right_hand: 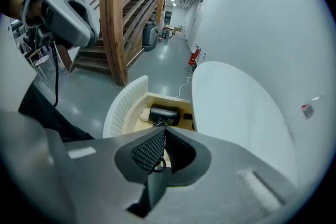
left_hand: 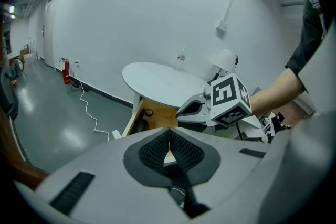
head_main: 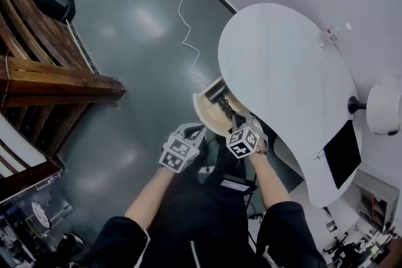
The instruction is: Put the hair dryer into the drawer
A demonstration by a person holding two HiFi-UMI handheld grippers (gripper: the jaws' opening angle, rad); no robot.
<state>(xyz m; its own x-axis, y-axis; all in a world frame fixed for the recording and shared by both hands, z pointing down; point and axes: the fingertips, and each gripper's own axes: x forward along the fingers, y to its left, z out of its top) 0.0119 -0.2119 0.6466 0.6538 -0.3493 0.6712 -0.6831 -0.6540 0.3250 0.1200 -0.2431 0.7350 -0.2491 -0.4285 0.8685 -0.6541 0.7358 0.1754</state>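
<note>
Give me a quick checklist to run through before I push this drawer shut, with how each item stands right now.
1. Hair dryer inside the drawer: ok. Its black body lies in the compartment.
2. Drawer ready to push: ok. It stands pulled out from under the white table.
3. Cord fully inside: cannot tell. A thin dark loop shows right by the jaws of the right gripper.
4. Right gripper free: cannot tell. Its jaws are together, but the loop may be caught in them.
5. Left gripper free: ok. Its jaws are together with nothing between them.
</note>
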